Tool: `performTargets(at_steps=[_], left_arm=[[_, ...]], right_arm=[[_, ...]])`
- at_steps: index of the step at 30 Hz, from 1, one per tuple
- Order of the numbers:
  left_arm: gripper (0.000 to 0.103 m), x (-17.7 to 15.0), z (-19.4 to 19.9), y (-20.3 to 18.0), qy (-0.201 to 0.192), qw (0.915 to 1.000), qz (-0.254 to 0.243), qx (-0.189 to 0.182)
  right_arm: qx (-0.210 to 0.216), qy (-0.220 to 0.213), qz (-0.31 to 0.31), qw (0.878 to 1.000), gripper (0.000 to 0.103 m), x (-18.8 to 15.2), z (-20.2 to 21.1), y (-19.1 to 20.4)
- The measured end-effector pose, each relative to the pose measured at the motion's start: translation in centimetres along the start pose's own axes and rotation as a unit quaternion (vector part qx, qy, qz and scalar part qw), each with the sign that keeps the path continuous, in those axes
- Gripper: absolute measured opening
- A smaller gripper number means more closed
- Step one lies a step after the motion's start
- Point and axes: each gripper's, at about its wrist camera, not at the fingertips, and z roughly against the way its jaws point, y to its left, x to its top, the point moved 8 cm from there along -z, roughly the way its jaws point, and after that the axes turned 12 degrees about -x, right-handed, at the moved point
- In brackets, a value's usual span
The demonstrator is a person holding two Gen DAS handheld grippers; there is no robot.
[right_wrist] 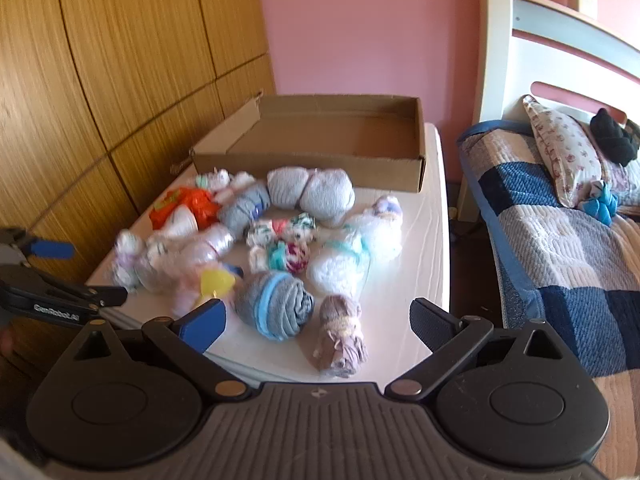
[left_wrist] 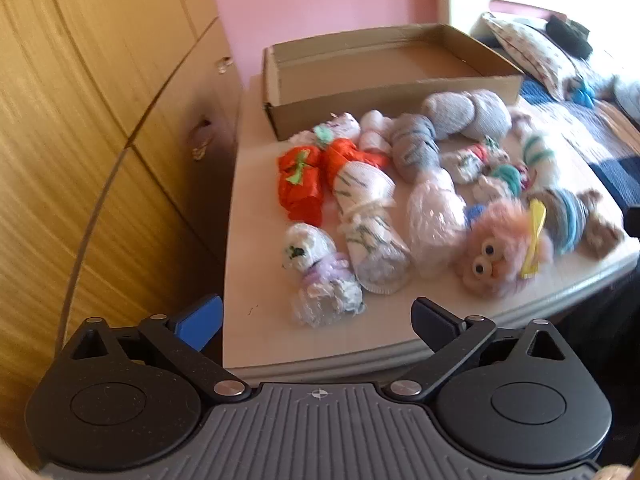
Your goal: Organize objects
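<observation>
Several rolled socks and plastic-wrapped bundles lie on a white table [left_wrist: 256,248] in front of an empty cardboard box [left_wrist: 392,92] [right_wrist: 308,168]. Among them are an orange bundle [left_wrist: 300,188], a grey sock pair [right_wrist: 312,192], a fluffy pink toy with eyes [left_wrist: 496,256], a grey-blue roll [right_wrist: 276,310] and a brown roll [right_wrist: 340,336]. My left gripper [left_wrist: 318,324] is open above the table's near edge, just short of a lilac-white bundle [left_wrist: 320,280]. My right gripper [right_wrist: 319,325] is open too, hovering over the brown roll without touching it.
A wooden wardrobe [left_wrist: 80,120] stands close along the table's left side. To the right is a bed with a patchwork quilt [right_wrist: 560,240] and a flowered pillow [right_wrist: 560,152]. A pink wall rises behind the box. The left gripper [right_wrist: 80,274] shows at the right view's left edge.
</observation>
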Motion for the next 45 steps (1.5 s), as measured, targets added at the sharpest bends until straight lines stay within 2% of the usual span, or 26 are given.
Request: performTargets(at_steps=[3, 8, 10, 12, 15, 17, 18, 19, 20, 21, 23, 27, 40, 45], left_arm=[[0.098, -0.2, -0.2, -0.3, -0.003, 0.9998, -0.013, -0.013], [0.097, 0.0, -1.4, -0.1, -0.001, 0.9997, -0.015, -0.021], [0.091, 0.1, -2.1, 0.1, 0.002, 0.9997, -0.011, -0.024], [0.083, 0.3, -2.7, 0.1, 0.004, 0.9992, -0.005, -0.041], [0.079, 0.6, -3.5, 0.0, 0.007, 0.999, -0.011, -0.042], [0.078, 0.8, -3.8, -0.1, 0.005, 0.9987, -0.011, -0.05], [0.075, 0.9, -3.9, -0.1, 0.005, 0.9984, -0.009, -0.055], [0.068, 1.0, -3.9, -0.1, 0.003, 0.9982, -0.008, -0.06], [0.062, 1.1, -3.9, -0.1, 0.0, 0.9976, -0.007, -0.068], [0.05, 1.1, -3.9, -0.1, 0.0, 0.9969, 0.0, -0.079], [0.046, 1.1, -4.0, 0.3, 0.0, 0.9959, 0.017, -0.088], [0.043, 1.1, -3.7, 0.6, -0.004, 0.9959, 0.027, -0.086], [0.043, 0.8, -1.7, 0.6, -0.011, 0.9984, 0.006, -0.055], [0.043, 2.7, 0.3, 0.6, -0.036, 0.9979, 0.008, -0.053]], right_arm=[[-0.001, 0.003, 0.004, 1.0, 0.092, -0.6, -0.6, 0.1], [-0.002, 0.026, -0.005, 1.0, 0.08, -1.8, -1.8, -0.5], [-0.009, 0.037, -0.002, 0.999, 0.069, -2.4, -2.4, -0.6], [-0.011, 0.045, -0.001, 0.999, 0.062, -2.7, -2.9, -0.7], [-0.012, 0.055, -0.006, 0.998, 0.054, -2.9, -3.4, -0.9], [-0.013, 0.06, -0.004, 0.998, 0.043, -3.0, -3.8, -1.1], [-0.01, 0.066, -0.004, 0.998, 0.031, -3.1, -4.0, -1.1], [-0.01, 0.068, -0.005, 0.998, 0.029, -3.2, -4.1, -1.1], [-0.013, 0.065, -0.006, 0.998, 0.028, -3.1, -4.0, -1.2], [-0.011, 0.065, -0.007, 0.998, 0.026, -3.0, -4.0, -1.3], [-0.008, 0.064, -0.009, 0.998, 0.025, -2.9, -3.9, -1.3], [-0.007, 0.05, -0.008, 0.999, 0.025, -2.4, -3.3, -1.4], [-0.005, 0.026, -0.017, 0.999, 0.025, -1.2, -2.3, -2.3], [0.002, 0.016, -0.03, 0.999, 0.025, 0.2, -1.6, -3.0]])
